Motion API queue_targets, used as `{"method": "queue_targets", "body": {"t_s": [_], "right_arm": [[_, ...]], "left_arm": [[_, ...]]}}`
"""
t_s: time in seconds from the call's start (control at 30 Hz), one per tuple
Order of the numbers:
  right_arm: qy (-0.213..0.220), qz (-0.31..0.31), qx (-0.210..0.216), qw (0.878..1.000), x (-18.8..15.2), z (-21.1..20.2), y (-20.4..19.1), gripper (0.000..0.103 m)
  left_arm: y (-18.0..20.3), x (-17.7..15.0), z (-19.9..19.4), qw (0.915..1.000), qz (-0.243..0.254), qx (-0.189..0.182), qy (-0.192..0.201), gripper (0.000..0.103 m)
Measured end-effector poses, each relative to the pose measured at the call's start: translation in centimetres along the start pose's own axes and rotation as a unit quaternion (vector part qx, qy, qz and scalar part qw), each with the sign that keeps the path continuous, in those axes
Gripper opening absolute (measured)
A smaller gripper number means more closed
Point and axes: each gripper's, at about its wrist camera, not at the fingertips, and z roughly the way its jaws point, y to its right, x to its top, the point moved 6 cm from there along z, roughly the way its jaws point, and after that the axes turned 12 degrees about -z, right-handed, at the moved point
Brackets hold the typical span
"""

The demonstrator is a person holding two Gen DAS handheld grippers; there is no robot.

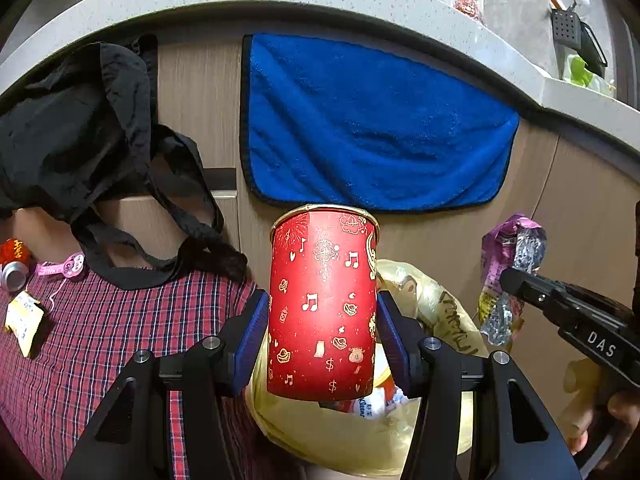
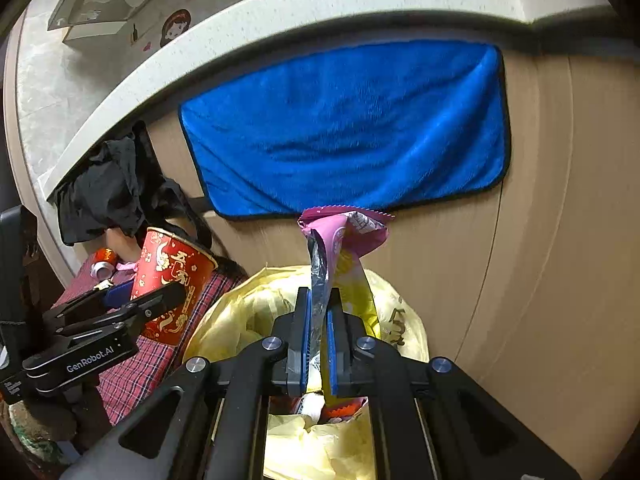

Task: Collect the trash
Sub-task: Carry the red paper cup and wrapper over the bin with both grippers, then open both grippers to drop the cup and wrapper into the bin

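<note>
Left gripper: clamped on the red paper cup; both blue pads press the cup's side walls just below mid-height.
Left gripper pose: points forward and slightly down toward the cabinet front; fingers level with each other, one on each side of the cup.
Red paper cup: upright, rim up, carried in the air over the near-left rim of the yellow trash bag, beside the right edge of the plaid cloth.
Right gripper: closed together on the pink wrapper; the wrapper's lower part is pinched flat between the blue pads.
Right gripper pose: points forward and slightly down, fingers side by side above the mouth of the bag; a hand is partly visible at its grip in the left wrist view.
Pink wrapper: stands up out of the closed fingers, crumpled top flared, above the open bag.
Yellow trash bag: open on the floor against the cabinet front, below the blue towel; some packaging already inside.
Plaid cloth: carries a can and a yellow packet near its far-left edge.
Black bag: hangs from the counter edge above the cloth.
</note>
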Motion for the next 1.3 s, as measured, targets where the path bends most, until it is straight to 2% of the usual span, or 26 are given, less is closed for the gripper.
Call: {"method": "queue_targets", "body": {"t_s": [0.47, 0.53, 0.6, 0.67, 0.7, 0.73, 0.93, 1.1, 1.3], "right_arm": [[-0.02, 0.013, 0.014, 1.0, -1.6, 2.1, 0.3, 0.008], [-0.021, 0.013, 0.014, 1.0, -1.6, 2.2, 0.3, 0.009], [-0.022, 0.007, 0.017, 1.0, -1.7, 2.5, 0.1, 0.011], [-0.026, -0.009, 0.011, 1.0, -1.7, 2.6, -0.4, 0.022], [-0.026, -0.015, 0.006, 1.0, -1.7, 2.5, -0.6, 0.034], [-0.023, -0.018, 0.004, 1.0, -1.7, 2.4, -0.8, 0.04], [-0.021, -0.019, -0.001, 1.0, -1.4, 2.0, -1.2, 0.04], [-0.018, -0.023, -0.01, 1.0, -0.8, 1.3, -1.7, 0.04], [0.017, -0.052, -0.027, 0.998, 2.2, -1.5, -4.0, 0.04]], "left_arm": [[0.2, -1.0, 1.3, 0.9999, -0.002, -0.004, -0.015, 0.055], [0.1, -1.0, 1.4, 0.9997, -0.006, -0.017, -0.018, 0.056], [0.2, -1.0, 1.6, 0.9985, -0.012, -0.045, -0.029, 0.058], [0.4, -1.2, 2.1, 0.9972, -0.011, -0.057, -0.048, 0.059], [0.4, -1.3, 2.3, 0.9969, -0.009, -0.057, -0.054, 0.059], [0.4, -1.4, 2.3, 0.9971, -0.006, -0.052, -0.055, 0.06], [0.2, -1.2, 1.7, 0.997, -0.01, -0.055, -0.054, 0.064], [-0.9, -0.1, 0.1, 0.9982, -0.021, -0.045, -0.035, 0.064], [-3.2, 3.2, -4.9, 0.9992, -0.022, -0.02, 0.028, 0.064]]}}
